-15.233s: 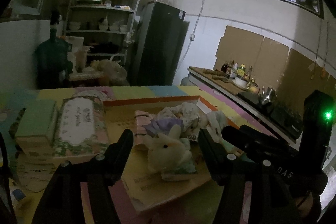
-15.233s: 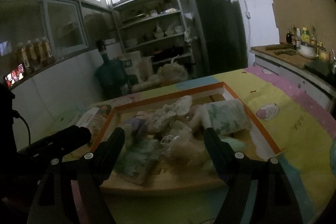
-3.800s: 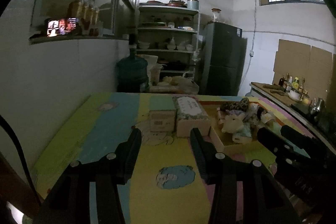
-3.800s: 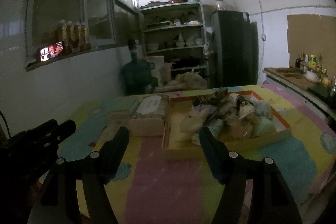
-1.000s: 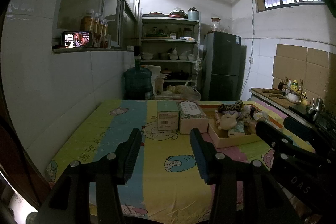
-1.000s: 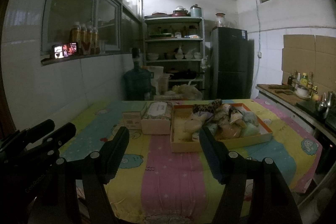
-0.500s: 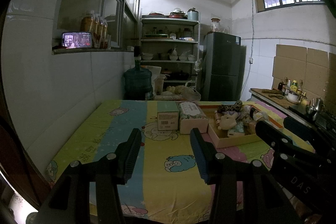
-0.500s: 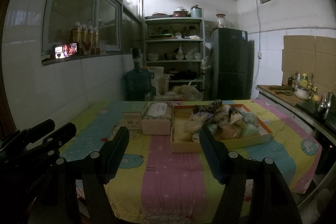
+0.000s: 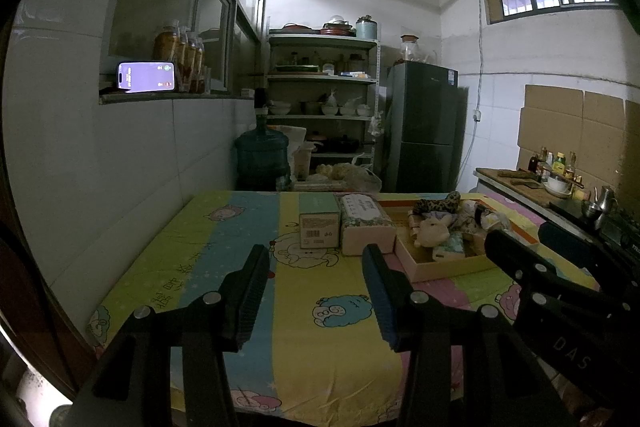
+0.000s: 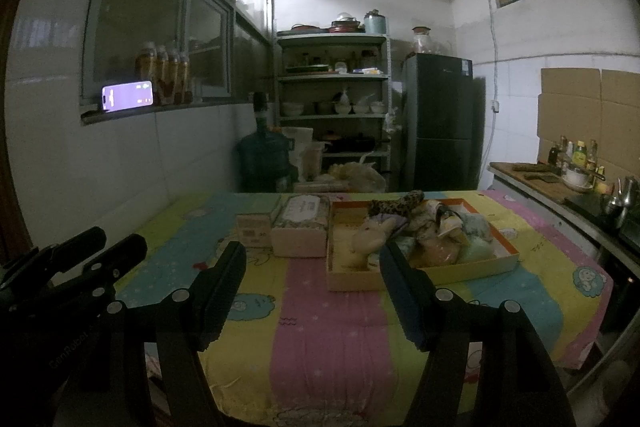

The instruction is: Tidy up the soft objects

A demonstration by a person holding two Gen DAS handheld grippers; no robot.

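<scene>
An orange-rimmed cardboard tray (image 10: 472, 273) sits on the table and holds a pile of soft toys, with a cream plush rabbit (image 10: 370, 233) at its near left and a leopard-print toy (image 10: 394, 205) at the back. The tray also shows in the left wrist view (image 9: 448, 267), with the rabbit (image 9: 432, 229) in it. My left gripper (image 9: 316, 267) is open and empty, held back over the near table edge. My right gripper (image 10: 312, 267) is open and empty, well short of the tray.
A floral box (image 10: 302, 223) and a small green-topped carton (image 9: 318, 223) stand left of the tray. The table carries a striped cartoon cloth (image 10: 332, 327). A wall runs along the left; shelves (image 9: 322, 115), a water jug (image 9: 262, 157) and a fridge (image 9: 424, 143) stand behind; a counter (image 10: 560, 187) is on the right.
Both grippers have pulled far back from the tray since the earliest frames. Over the last second nothing has moved; only the phone screen on the ledge has changed.
</scene>
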